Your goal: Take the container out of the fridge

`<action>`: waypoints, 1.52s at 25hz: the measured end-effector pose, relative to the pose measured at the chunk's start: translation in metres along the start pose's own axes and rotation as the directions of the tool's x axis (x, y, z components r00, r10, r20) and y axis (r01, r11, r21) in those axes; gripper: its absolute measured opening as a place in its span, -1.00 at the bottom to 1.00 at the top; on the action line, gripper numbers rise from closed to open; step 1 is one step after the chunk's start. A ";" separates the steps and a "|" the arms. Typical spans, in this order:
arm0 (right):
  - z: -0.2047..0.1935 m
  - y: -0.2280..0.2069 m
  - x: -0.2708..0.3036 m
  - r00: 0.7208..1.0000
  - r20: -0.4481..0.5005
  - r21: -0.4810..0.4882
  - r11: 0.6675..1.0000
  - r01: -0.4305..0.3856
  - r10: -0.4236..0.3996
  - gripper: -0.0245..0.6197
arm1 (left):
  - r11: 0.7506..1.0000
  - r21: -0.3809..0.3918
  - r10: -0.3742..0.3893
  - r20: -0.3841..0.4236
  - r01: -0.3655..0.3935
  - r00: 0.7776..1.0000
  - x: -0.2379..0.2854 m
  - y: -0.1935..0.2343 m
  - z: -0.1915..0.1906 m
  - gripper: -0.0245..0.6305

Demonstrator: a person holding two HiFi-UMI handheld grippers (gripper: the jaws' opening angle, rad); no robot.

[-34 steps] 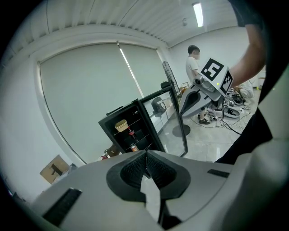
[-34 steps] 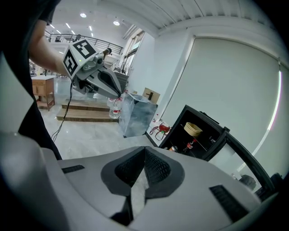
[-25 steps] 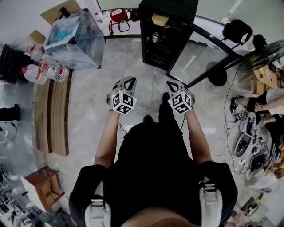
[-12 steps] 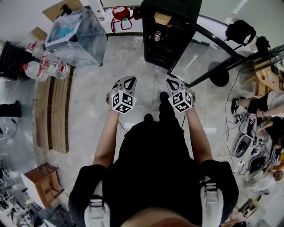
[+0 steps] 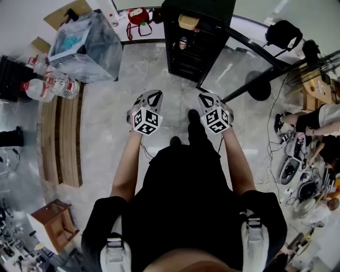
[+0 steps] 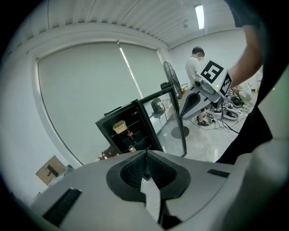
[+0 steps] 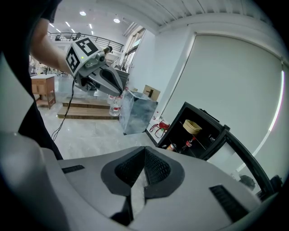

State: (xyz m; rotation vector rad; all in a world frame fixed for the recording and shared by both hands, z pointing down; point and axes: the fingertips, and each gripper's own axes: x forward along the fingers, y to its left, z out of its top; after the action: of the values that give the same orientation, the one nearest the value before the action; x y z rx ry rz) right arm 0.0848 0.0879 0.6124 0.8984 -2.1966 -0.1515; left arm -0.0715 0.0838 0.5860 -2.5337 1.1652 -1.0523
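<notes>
Container: tan, round, on the top shelf inside the black fridge. Nothing is touching it. The fridge's glass door is swung wide open. A can sits one shelf below the container, and the left gripper view also shows a small dark bottle on that lower shelf.

Left gripper and right gripper are held side by side out in front of the fridge, well apart from it, both pointing towards the open front. The left gripper's jaws are pressed together with nothing between them. The right gripper's jaws are the same, clenched on nothing. Each gripper view sees the container past its closed tips, far off.

The person holding them stands facing the fridge, in dark clothes, arms bent.

To the left of the fridge:
- a red bag against the wall
- a clear plastic bin further left
- water bottles beside the bin
- a low wooden platform, nearer the person than the bin

To the right of the fridge, beyond the door, is a round black stand base, and cables and gear lie on the floor.
</notes>
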 end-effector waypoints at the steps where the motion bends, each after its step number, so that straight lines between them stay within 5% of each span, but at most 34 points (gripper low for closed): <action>1: -0.001 -0.002 0.000 1.000 -0.002 0.001 1.000 0.000 0.000 -0.93 | 1.000 0.001 -0.002 0.002 0.002 1.000 0.002 0.001 0.002 -0.85; 38: 0.007 -0.092 0.073 0.999 0.035 0.056 0.998 -0.007 0.005 -0.93 | 0.999 -0.032 0.022 -0.039 -0.023 0.999 0.080 0.066 0.017 -0.85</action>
State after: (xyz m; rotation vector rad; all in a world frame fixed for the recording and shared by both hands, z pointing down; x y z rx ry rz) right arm 0.0962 -0.0289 0.6175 0.9261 -2.2457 -0.1034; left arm -0.0638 -0.0208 0.5890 -2.5292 1.2275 -1.0900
